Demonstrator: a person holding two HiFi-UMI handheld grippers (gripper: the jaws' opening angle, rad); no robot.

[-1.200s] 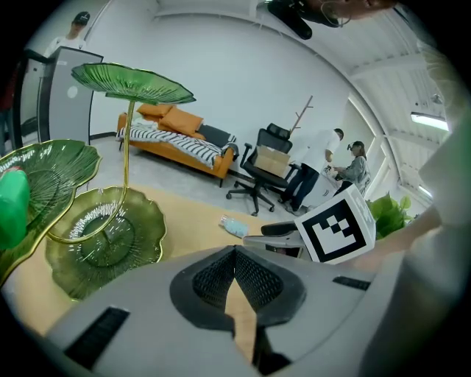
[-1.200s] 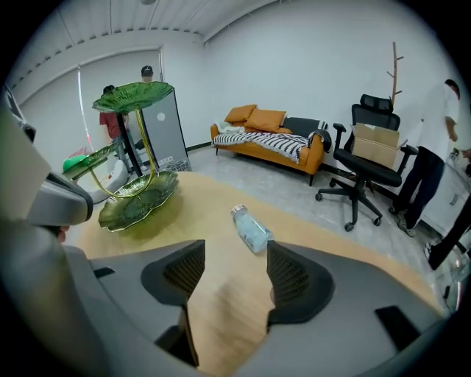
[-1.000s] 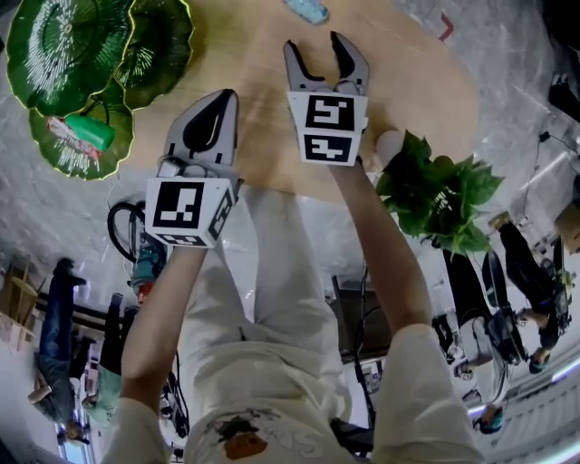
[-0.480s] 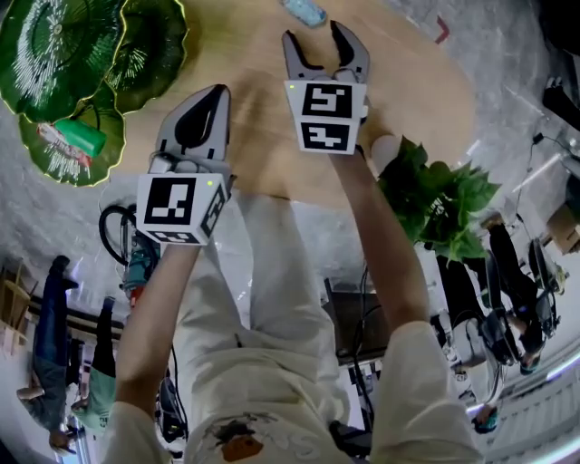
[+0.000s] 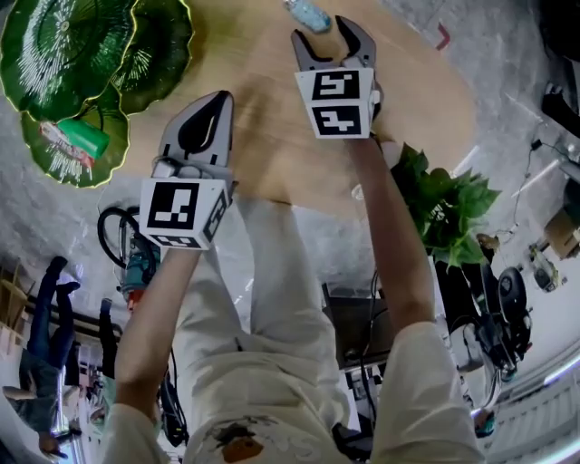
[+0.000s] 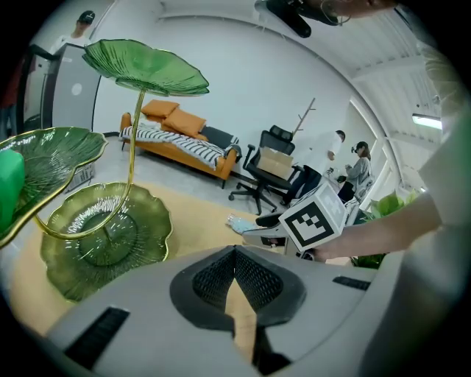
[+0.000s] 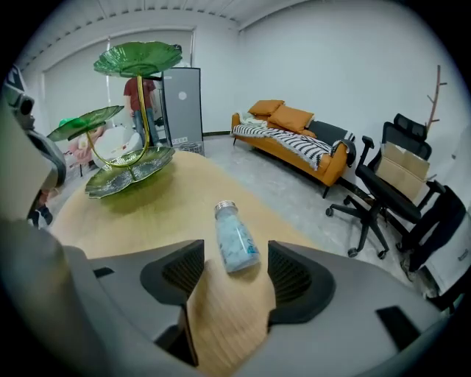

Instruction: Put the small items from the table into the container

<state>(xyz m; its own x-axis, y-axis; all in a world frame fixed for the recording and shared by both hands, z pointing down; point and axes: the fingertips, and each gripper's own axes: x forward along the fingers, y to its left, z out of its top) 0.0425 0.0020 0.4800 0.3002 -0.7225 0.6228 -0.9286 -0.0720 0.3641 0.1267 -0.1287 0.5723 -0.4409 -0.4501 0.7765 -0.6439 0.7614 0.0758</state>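
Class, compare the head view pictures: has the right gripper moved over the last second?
Yes. The right gripper has advanced toward the small bottle and away from the leafy plant.

One wooden worktop (image 5: 272, 136) carries one small bottle (image 7: 235, 243) and one stand (image 6: 132, 147) of three green leaf-shaped dishes (image 5: 54, 54), with one green packet (image 5: 77, 138) lying in one dish. Two grippers are over it, the left gripper (image 5: 220, 98) and the right gripper (image 5: 324, 34), each with two fingers (image 7: 298, 276) and one marker cube (image 5: 340, 104). One leafy plant (image 5: 444, 213) stands at the worktop's edge, and one orange sofa (image 7: 294, 140) sits in the room beyond.
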